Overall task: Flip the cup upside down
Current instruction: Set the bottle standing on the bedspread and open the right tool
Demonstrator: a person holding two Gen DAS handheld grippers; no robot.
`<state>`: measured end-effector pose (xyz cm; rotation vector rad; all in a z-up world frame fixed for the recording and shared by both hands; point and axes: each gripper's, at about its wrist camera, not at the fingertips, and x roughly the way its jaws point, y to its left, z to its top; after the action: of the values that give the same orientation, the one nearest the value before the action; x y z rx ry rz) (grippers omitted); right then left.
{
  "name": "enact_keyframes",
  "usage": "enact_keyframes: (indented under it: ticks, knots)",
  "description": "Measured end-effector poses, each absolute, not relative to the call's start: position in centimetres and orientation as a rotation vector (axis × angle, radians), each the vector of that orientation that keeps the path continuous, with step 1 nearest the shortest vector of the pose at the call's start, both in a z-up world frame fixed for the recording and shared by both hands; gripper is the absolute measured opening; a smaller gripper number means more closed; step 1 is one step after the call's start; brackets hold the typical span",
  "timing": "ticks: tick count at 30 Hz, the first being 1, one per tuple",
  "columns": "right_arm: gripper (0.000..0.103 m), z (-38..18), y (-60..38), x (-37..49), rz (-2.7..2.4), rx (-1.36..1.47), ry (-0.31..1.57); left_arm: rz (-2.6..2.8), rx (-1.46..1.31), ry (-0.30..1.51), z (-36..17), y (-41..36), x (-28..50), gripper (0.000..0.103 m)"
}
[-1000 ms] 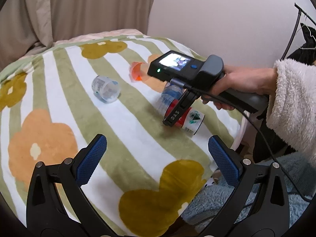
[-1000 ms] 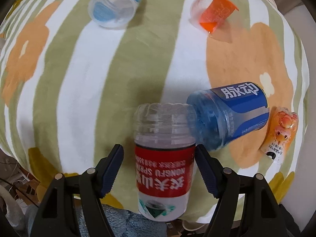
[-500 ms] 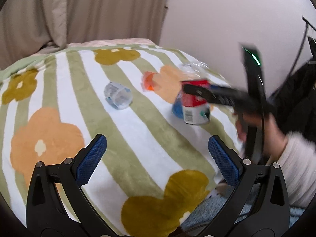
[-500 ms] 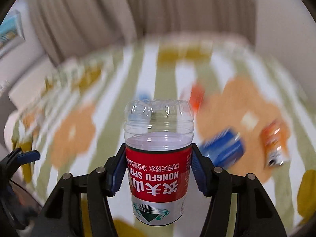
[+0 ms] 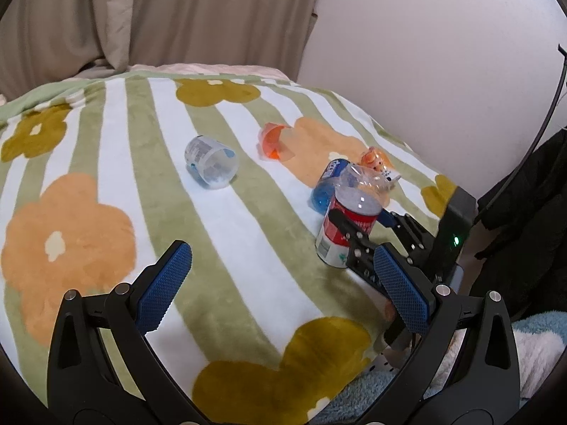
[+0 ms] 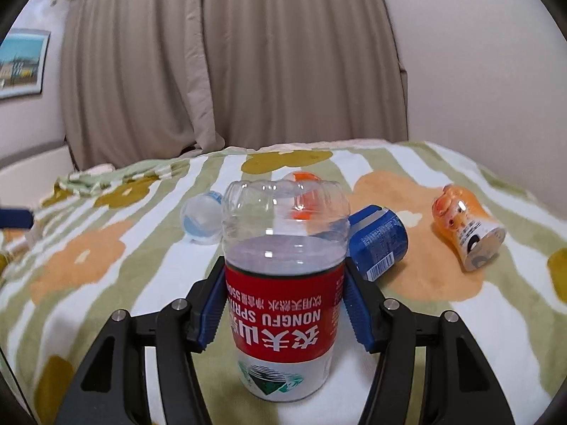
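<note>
Pads of the right gripper (image 6: 285, 306) press both sides of the red-labelled cup (image 6: 283, 301), which stands upside down (label text inverted) at centre frame on the striped blanket (image 6: 149, 248) — base uppermost. Left gripper (image 5: 283, 283) hangs wide open and empty in the lower frame; a blue cup (image 6: 377, 244) lies right of centre.

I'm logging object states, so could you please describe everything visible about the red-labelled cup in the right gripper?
The red-labelled cup is a clear plastic bottle bottom with a lobed base, wrapped in a red and white label. It stands with the lobed base on top and the print inverted, its lower end on or just above the striped blanket. The right gripper clamps both blue pads on the label band.
</note>
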<state>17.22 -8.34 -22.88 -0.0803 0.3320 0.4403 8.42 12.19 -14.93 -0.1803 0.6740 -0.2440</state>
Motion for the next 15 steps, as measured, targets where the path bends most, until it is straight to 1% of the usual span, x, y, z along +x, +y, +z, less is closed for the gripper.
enact_keyframes:
  ticks: [8,10,11,12,13,14,15]
  knots:
    - [0.057,-23.22,-8.56,16.33,0.429,-0.102,0.321,-0.242,-0.172,0.678,-15.13,11.73,8.28,0.102]
    - [0.058,-23.38,-8.47,16.22,0.424,-0.107,0.321,-0.242,-0.172,0.678,-15.11,11.69,8.33,0.102]
    - [0.063,-23.34,-8.52,16.28,0.411,-0.103,0.326,-0.241,-0.172,0.678,-15.12,11.70,8.32,0.102]
    - [0.073,-23.35,-8.67,16.29,0.403,-0.093,0.326,-0.241,-0.172,0.678,-15.12,11.70,8.32,0.102]
    - [0.081,-23.59,-8.78,16.24,0.401,-0.084,0.325,-0.240,-0.172,0.678,-15.09,11.68,8.33,0.102]
    - [0.095,-23.56,-9.04,16.26,0.399,-0.068,0.323,-0.239,-0.172,0.676,-15.03,11.69,8.27,0.102]
    - [0.101,-23.47,-9.34,16.23,0.394,-0.051,0.317,-0.238,-0.172,0.674,-14.98,11.71,8.21,0.102]
